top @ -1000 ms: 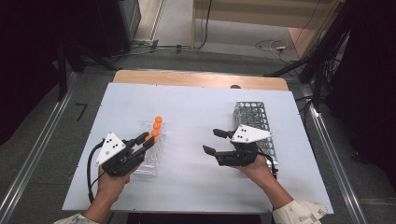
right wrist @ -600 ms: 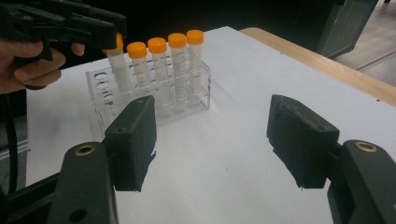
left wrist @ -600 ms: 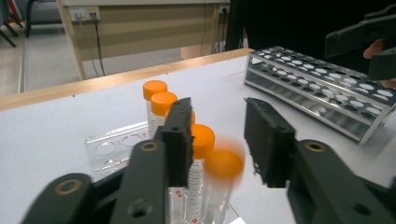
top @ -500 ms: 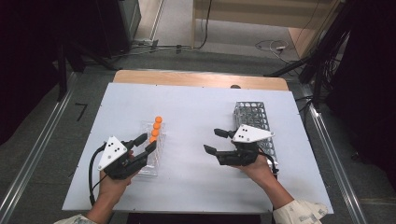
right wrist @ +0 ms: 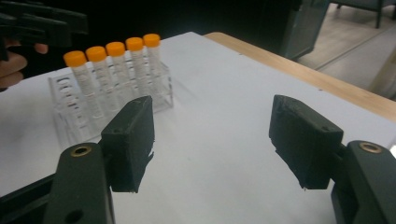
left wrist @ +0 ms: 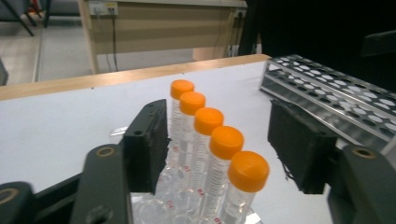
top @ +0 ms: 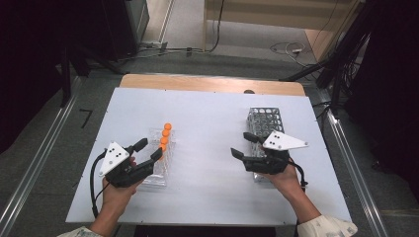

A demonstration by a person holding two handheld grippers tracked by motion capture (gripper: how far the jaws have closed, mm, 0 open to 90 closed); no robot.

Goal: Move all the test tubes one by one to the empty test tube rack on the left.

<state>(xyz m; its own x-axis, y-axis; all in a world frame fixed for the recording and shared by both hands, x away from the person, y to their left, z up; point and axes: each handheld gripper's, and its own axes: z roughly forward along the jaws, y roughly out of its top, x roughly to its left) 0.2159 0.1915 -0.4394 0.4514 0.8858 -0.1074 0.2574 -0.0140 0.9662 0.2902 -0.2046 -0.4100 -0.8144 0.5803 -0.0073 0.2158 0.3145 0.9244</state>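
**Inspector:** Start with the tubes. Where do they stand?

**Assistant:** Five orange-capped tubes [left wrist: 219,163] stand upright in a single row in a clear plastic rack [top: 162,165]. The rack sits on the white table [top: 212,128], on its left half, toward the person's side. In the right gripper view the same row [right wrist: 114,74] shows at the far left, all caps level with each other.

**Inspector:** And the tool at that rack?

**Assistant:** The left gripper [top: 148,150] is at the near end of the rack. Its jaws have just been opening and now stand apart. In the left gripper view the row of tubes runs between them, with the nearest cap [left wrist: 248,170] lowest in the frame. The left-hand jaw is just beside the tubes; the right-hand jaw stands clear of them. Neither pad presses on a tube.

**Inspector:** The other tool?

**Assistant:** The right gripper [top: 242,145] is held over the right half of the table, jaws wide apart, with bare table surface between them. It points toward the clear rack but is well apart from it.

**Inspector:** Anything else on the surface?

**Assistant:** A metal wire rack [top: 264,121] lies on the right side, partly under the right hand [top: 286,180]. A wooden strip [top: 212,84] borders the table's far edge.
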